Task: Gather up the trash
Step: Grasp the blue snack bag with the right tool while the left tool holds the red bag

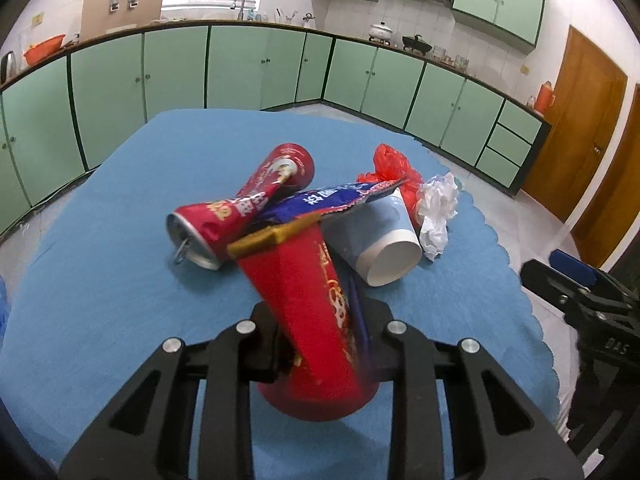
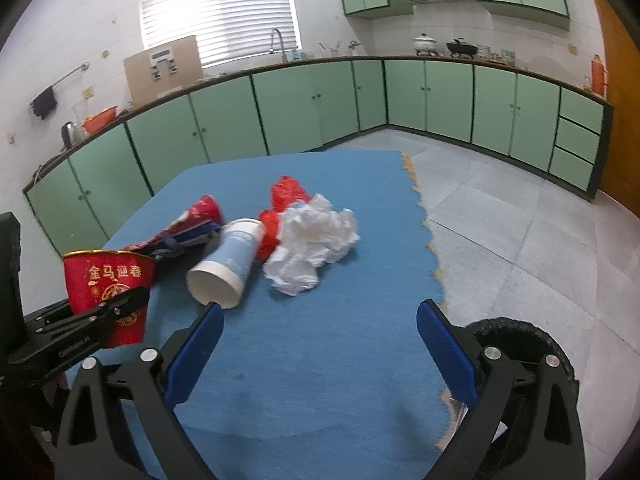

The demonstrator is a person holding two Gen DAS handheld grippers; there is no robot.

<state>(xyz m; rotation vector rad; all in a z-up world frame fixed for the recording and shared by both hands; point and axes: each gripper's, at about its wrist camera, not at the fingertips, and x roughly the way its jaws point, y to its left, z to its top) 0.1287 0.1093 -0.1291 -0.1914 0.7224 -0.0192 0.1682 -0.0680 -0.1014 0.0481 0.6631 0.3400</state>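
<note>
— Trash on the blue cloth (image 2: 320,360)?
— Red paper cup with gold rim (image 1: 316,320) pinched in left gripper (image 1: 320,356); crumpled white paper (image 2: 316,240) beyond the empty, wide-open right gripper (image 2: 320,340).

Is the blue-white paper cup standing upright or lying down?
Lying down: the blue-white paper cup rests on its side on the blue tablecloth, open mouth facing the camera.

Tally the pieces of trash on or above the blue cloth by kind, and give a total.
Paper cups: 2, a red paper cup gripped by the left tool and a pale blue paper cup lying on its side
Crushed red can: 1
Blue snack wrapper: 1
Red plastic bag: 1
Crumpled white paper: 1
Total: 6
</note>
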